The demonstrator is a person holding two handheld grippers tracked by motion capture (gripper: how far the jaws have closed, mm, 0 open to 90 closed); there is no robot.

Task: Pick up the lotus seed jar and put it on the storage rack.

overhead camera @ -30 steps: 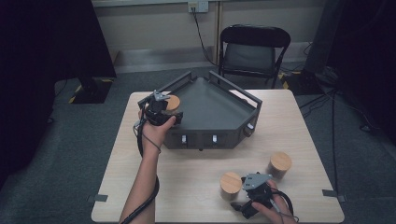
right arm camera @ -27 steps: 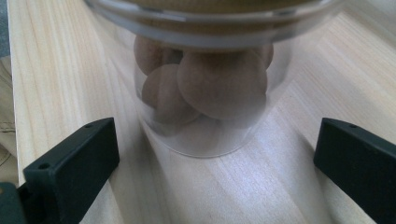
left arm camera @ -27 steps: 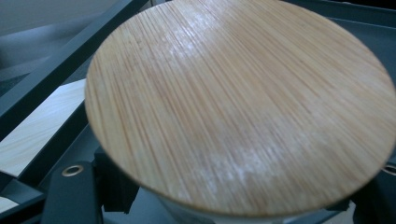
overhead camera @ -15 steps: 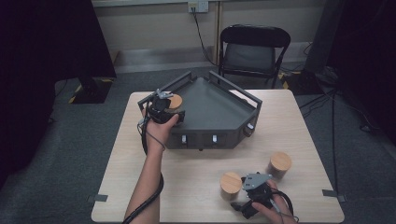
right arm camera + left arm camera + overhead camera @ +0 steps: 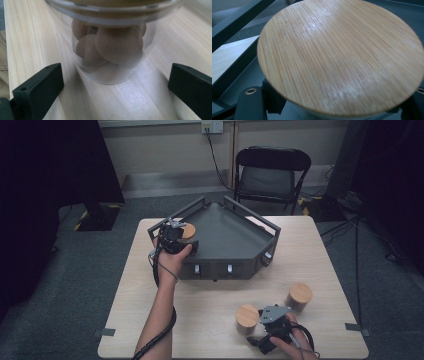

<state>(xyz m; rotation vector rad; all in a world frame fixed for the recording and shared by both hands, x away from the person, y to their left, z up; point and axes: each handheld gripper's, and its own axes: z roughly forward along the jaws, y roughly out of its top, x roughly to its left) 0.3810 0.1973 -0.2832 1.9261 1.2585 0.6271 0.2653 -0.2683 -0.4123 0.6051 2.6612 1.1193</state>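
Note:
A glass jar with a round bamboo lid (image 5: 189,230) hangs over the left corner of a dark grey tray (image 5: 227,240). My left gripper (image 5: 181,239) is shut on it. In the left gripper view the lid (image 5: 337,55) looms large, with the jaws pressed to the jar's sides low down. Near the table's front edge my right gripper (image 5: 267,337) is open. Its view has a clear jar (image 5: 112,50) of brown round pieces standing just ahead of the wide-apart fingers (image 5: 37,87). Two lidded jars (image 5: 247,316) (image 5: 300,295) stand by that gripper.
The tray has raised rails and sits at the back middle of the light wooden table (image 5: 210,320). A black folding chair (image 5: 272,172) stands beyond the table's far edge. Cables trail from both grippers.
The left hand with its jar has edged slightly rightward over the tray's corner. The right hand has kept still.

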